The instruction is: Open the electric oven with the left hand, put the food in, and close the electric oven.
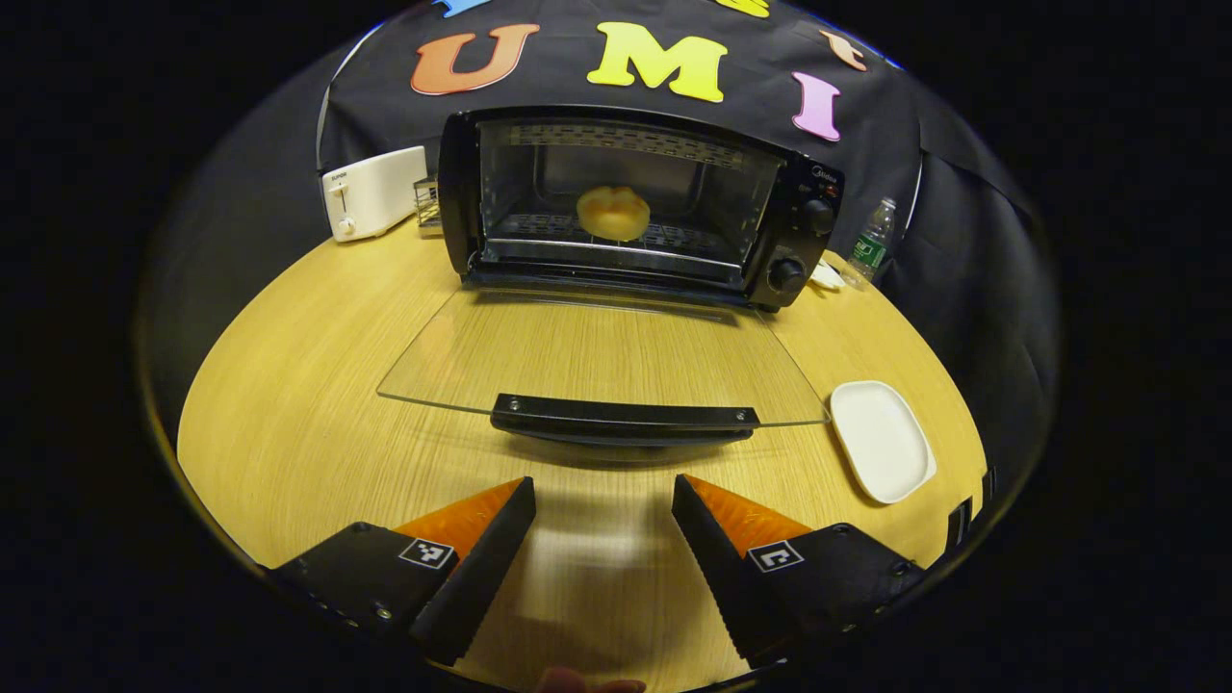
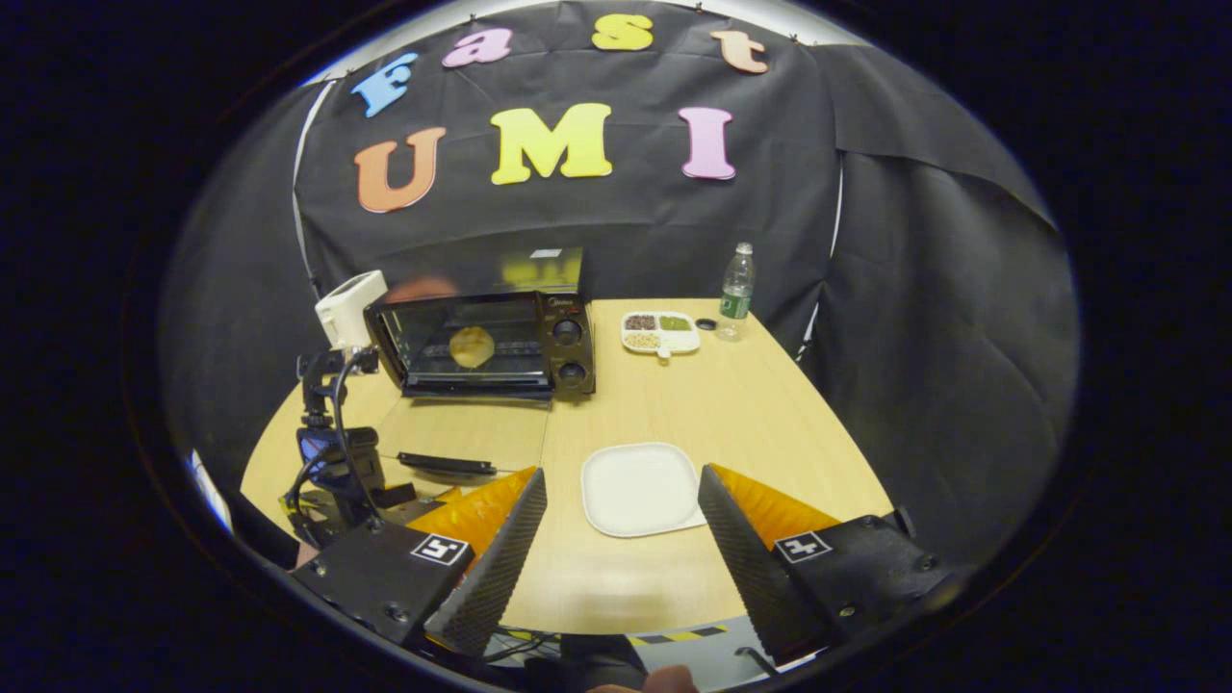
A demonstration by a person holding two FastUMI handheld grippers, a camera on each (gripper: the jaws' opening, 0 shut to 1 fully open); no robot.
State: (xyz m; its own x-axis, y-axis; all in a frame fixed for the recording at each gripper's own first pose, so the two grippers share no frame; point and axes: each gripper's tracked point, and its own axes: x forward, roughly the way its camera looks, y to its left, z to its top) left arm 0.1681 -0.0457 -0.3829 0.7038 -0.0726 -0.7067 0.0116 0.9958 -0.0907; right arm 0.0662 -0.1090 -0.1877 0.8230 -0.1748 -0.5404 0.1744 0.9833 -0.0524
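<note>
The black electric oven (image 1: 804,241) stands at the back of the wooden table with its glass door (image 1: 597,356) folded flat down. A round golden bun (image 1: 613,212) rests on the rack inside. My left gripper (image 1: 603,500) is open and empty, just short of the door's black handle (image 1: 621,419). In the right gripper view the oven (image 2: 568,346) sits far left with the bun (image 2: 472,346) inside. My right gripper (image 2: 621,500) hangs open and empty over the near edge of a bare white plate (image 2: 642,488).
A white toaster (image 1: 373,192) stands left of the oven, and a water bottle (image 1: 872,245) to its right. The white plate (image 1: 881,438) lies right of the door. A divided snack tray (image 2: 660,332) sits beside the bottle (image 2: 736,289).
</note>
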